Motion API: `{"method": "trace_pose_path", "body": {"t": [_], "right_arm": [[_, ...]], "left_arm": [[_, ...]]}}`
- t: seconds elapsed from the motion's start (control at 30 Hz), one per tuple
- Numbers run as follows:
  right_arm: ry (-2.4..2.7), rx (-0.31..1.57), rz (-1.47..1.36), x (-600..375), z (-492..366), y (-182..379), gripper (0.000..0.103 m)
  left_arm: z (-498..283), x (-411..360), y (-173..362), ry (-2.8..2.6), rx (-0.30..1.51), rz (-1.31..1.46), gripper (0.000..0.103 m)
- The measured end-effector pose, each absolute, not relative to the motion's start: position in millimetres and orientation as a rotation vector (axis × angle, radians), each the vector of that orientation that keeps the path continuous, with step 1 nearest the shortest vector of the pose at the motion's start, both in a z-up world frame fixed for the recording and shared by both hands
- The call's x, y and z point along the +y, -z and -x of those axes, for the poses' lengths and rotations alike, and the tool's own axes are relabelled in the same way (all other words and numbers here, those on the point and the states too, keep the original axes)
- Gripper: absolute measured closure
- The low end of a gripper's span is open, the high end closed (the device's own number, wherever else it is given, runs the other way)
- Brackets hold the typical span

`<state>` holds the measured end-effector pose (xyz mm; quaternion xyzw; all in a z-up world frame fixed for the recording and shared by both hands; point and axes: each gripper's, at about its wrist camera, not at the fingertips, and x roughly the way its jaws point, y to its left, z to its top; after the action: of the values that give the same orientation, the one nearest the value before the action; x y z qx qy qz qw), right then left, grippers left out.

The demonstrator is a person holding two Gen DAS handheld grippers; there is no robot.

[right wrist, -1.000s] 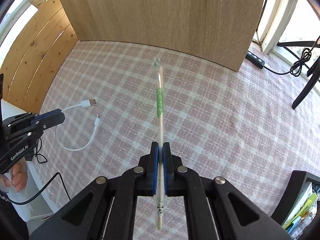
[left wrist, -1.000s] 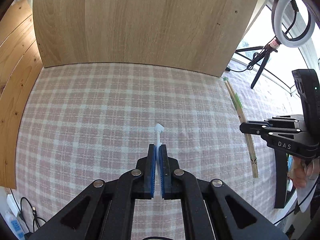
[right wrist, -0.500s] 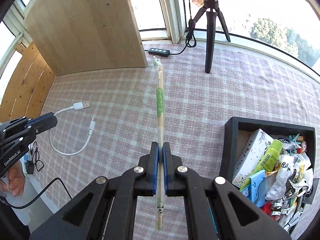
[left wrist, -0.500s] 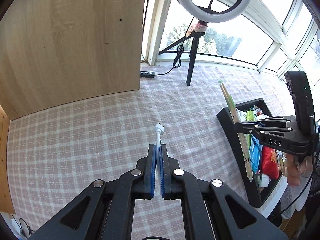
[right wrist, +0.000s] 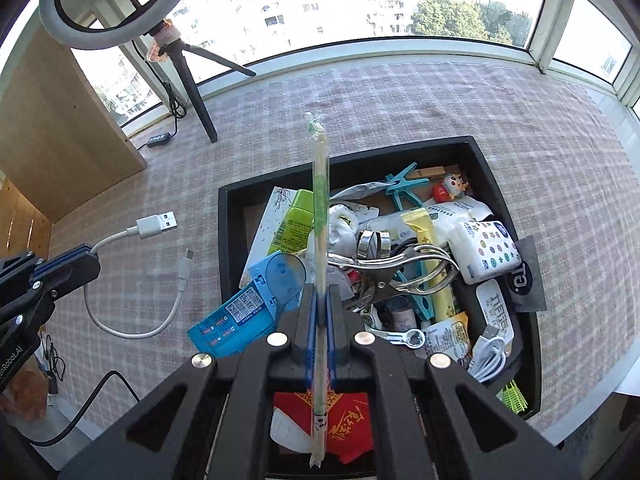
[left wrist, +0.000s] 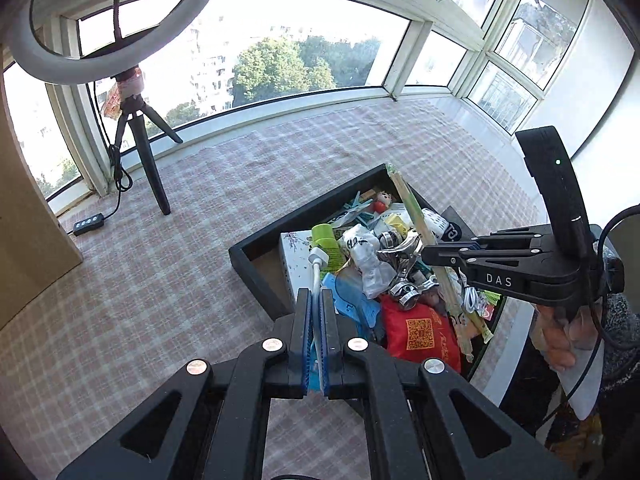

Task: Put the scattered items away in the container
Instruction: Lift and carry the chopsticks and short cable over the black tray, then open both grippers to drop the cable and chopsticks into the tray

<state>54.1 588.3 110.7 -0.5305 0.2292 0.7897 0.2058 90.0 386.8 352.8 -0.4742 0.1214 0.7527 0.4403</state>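
Observation:
My left gripper [left wrist: 316, 300] is shut on a white USB cable [left wrist: 317, 264], whose plug pokes out past the fingertips. In the right wrist view that cable [right wrist: 132, 240] loops down from the left gripper [right wrist: 86, 258] to the left of the tray. My right gripper [right wrist: 320, 294] is shut on a pair of wrapped chopsticks [right wrist: 319, 200], held over the tray; the chopsticks [left wrist: 416, 216] also show in the left wrist view, in the right gripper [left wrist: 432, 254]. The black tray [right wrist: 224, 232] is packed with several items. Both grippers hover above it.
A ring light on a black tripod [left wrist: 148, 160] stands on the checked cloth [left wrist: 160, 280] by the window, with its cable and switch [left wrist: 88, 224]. A wooden panel [right wrist: 60, 140] stands at the left. A person's hand [left wrist: 560, 336] holds the right gripper.
Both grippers have swung right from the bare cloth by the wooden panel to above the black tray, each keeping hold of its item.

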Motion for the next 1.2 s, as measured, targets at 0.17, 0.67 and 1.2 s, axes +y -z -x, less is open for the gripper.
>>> {"method": "trace_pose_path", "body": {"t": [0.17, 0.67, 1.2], "right_arm": [[-2.15, 0.67, 1.442, 610.0, -88.1, -112.8, 0.098], [-2.112, 0.693, 1.355, 641.1, -115.5, -117.5, 0.064], [-2.155, 0.653, 1.407, 592.0, -77.2, -112.7, 0.06]], "left_arm": [[-112.3, 439.4, -350.6, -1.785, 0.342, 1.155, 0.1], [-139.3, 490.3, -341.5, -1.764, 0.432, 1.133, 0.057], [-110.1, 404.0, -340.1, -1.926, 0.406, 1.196, 0.056]]}}
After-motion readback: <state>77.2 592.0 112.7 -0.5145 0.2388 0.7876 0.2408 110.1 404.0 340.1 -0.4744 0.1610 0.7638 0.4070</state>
